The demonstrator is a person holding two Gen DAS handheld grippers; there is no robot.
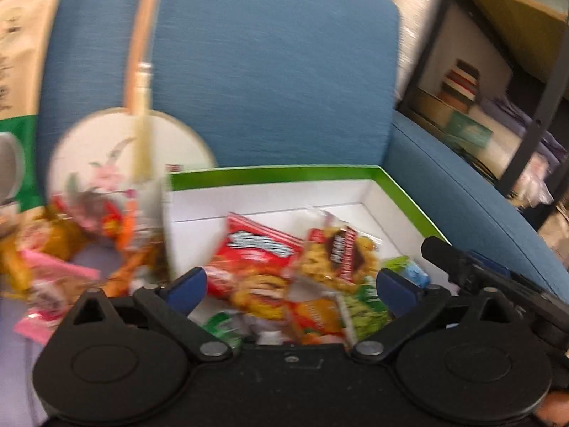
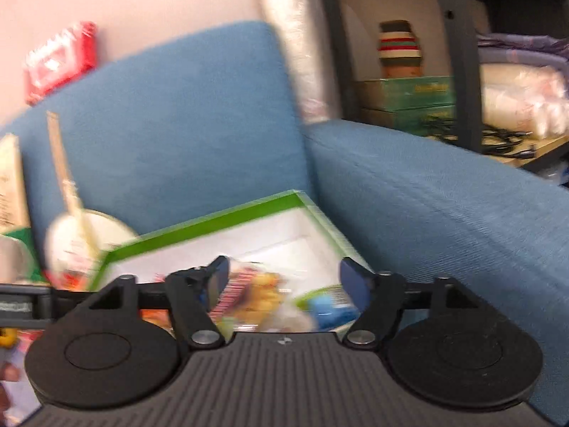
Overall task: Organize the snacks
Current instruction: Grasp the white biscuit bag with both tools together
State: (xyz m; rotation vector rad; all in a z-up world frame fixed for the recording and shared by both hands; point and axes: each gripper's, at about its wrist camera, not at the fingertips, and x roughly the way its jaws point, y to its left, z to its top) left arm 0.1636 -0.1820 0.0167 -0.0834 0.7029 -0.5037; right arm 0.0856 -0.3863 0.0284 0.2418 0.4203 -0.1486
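A white box with a green rim [image 1: 402,185] sits on a blue armchair seat and holds several snack packets, among them a red packet [image 1: 256,252] and a yellow-and-red one [image 1: 338,252]. My left gripper [image 1: 290,281] is open and empty, hovering over the near end of the box. More loose snacks [image 1: 53,274] lie on the seat left of the box. The right wrist view shows the same box [image 2: 220,220] with snacks [image 2: 263,291] inside. My right gripper [image 2: 284,277] is open and empty above them. The right gripper's body [image 1: 498,284] shows at the box's right edge.
A round painted fan with a wooden handle [image 1: 117,156] leans against the blue backrest [image 1: 266,71]. A tall beige and green bag [image 1: 17,106] stands at far left. The armrest [image 2: 444,213] rises on the right, with a metal shelf [image 2: 458,53] of boxes behind it.
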